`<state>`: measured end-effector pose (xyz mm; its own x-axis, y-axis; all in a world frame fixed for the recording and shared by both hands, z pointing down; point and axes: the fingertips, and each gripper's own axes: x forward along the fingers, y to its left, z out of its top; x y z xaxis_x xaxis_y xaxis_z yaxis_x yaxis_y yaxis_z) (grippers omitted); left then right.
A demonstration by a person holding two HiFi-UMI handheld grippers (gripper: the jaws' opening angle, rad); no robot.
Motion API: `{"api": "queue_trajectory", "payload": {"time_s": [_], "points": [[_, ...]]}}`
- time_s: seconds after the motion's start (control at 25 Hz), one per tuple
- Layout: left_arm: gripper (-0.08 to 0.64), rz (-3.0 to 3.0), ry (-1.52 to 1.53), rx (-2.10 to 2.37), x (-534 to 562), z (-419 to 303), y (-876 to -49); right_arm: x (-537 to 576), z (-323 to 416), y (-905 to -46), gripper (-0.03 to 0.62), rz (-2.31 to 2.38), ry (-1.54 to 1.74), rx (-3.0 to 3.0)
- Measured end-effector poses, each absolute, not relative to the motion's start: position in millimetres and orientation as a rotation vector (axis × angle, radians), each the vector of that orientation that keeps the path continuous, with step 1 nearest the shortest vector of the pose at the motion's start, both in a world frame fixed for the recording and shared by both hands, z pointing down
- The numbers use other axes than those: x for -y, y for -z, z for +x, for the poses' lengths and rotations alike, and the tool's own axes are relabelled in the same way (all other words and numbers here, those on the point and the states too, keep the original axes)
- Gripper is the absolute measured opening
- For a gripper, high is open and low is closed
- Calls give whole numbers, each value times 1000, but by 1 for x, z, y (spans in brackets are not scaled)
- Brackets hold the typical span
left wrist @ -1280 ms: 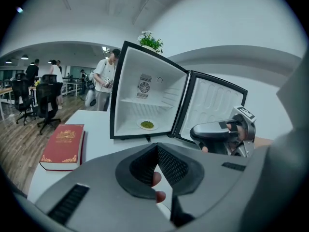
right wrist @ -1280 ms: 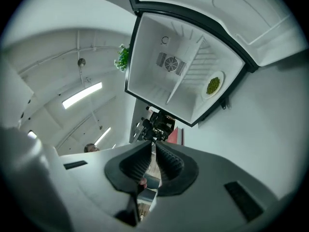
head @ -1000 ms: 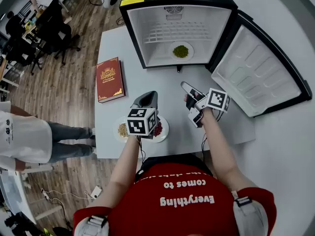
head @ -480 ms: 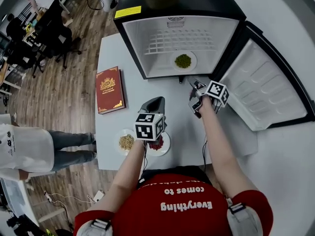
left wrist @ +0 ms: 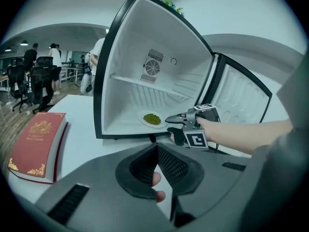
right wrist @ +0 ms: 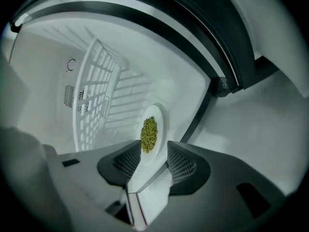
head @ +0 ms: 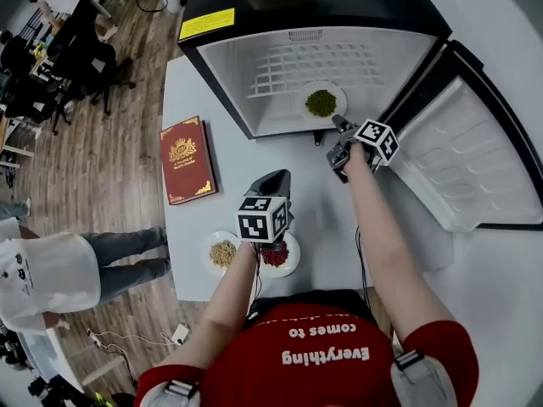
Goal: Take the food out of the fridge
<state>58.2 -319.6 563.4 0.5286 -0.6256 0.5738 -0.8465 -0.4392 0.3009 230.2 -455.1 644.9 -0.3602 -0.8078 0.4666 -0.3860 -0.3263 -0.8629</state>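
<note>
The right claw, the nearer one, is hovering at the fridge mouth, jaws just opening wide, empty; the plate is lying straight ahead.

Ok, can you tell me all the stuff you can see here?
fridge: one, black outside, white inside, on table, door open
wire shelf: one, white, inside fridge
plate of green food: one, white, fridge floor
book: one, red, table, left of fridge
plate of tan food: one, white, table's near edge
plate of red food: one, white, beside it
table: one, white
people: a few, left, wooden floor
left hand-held gripper: one, grey, shut, empty, above table's near edge
right hand-held gripper: one, grey, jaws just opened, nothing held, at fridge mouth
</note>
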Motion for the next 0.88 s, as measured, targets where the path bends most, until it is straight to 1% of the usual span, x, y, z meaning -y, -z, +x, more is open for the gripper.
{"api": "queue_trajectory", "payload": {"time_s": [0.32, 0.6, 0.64, 0.68, 0.88], "points": [[6, 2198, -532, 1102, 317, 64, -583, 473, 221, -655, 155, -1485, 1723, -1499], [6, 2187, -529, 1062, 309, 65, -591, 492, 219, -655, 148, -1345, 1689, -1341], [6, 2185, -531, 1060, 308, 64, -593, 493, 219, -658, 112, -1363, 1698, -1340], [6, 2183, -533, 1058, 308, 64, -593, 492, 219, -660, 35, -1385, 1705, -1342], [6, 2175, -534, 1060, 310, 59, -597, 490, 219, -660, 21, -1332, 1666, -1366]]}}
